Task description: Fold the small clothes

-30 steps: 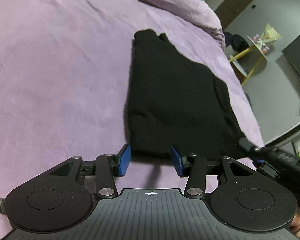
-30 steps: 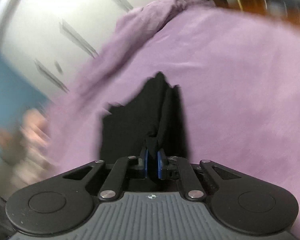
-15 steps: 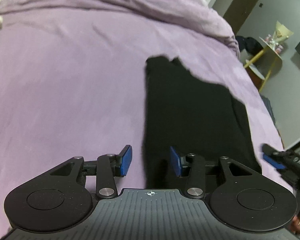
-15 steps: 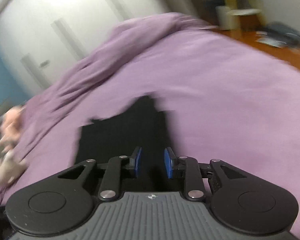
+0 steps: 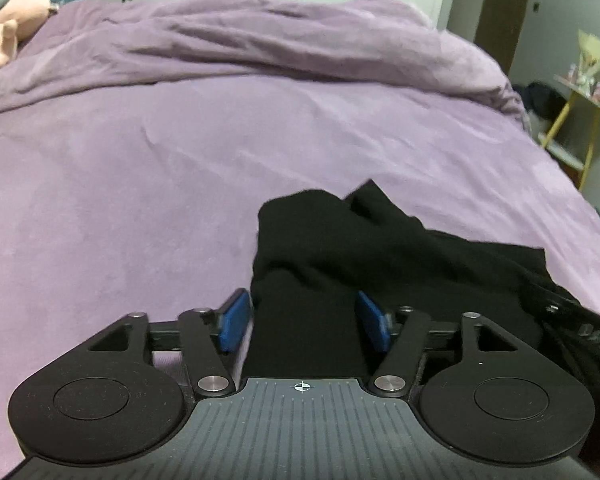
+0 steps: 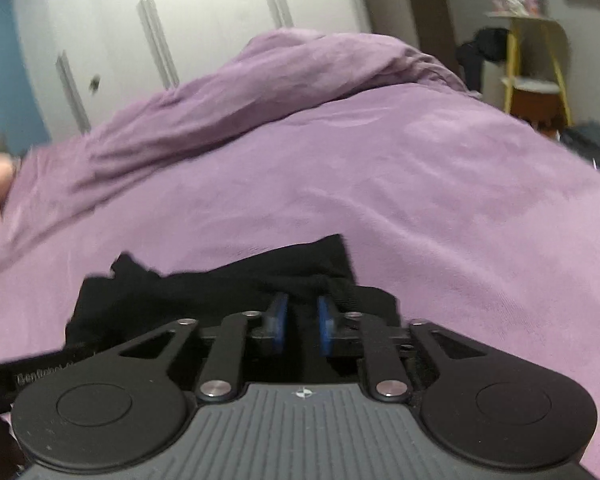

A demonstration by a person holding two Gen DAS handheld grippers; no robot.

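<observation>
A black garment (image 5: 340, 240) lies partly folded on the purple bedspread (image 5: 140, 180), its near edge raised and bunched. My left gripper (image 5: 305, 322) straddles that near left edge; its jaws are opening, and the cloth fills the gap between the blue pads (image 5: 236, 320) without being pinched. In the right wrist view the same garment (image 6: 204, 288) spreads to the left, and my right gripper (image 6: 302, 320) is closing tight on a bunched fold at its near right edge. The right gripper's body (image 5: 572, 320) shows at the right edge of the left wrist view.
A rumpled purple duvet (image 5: 260, 40) is heaped along the far side of the bed. A pink plush toy (image 5: 8, 28) lies at the far left. A yellow side table (image 6: 536, 60) stands off the right edge, and white wardrobe doors (image 6: 140, 20) stand behind the bed.
Both cameras have swung from looking down on the flat garment to a lower view. Its near edge is now raised and bunched. The left jaws widened; the right jaws opened, then narrowed on cloth.
</observation>
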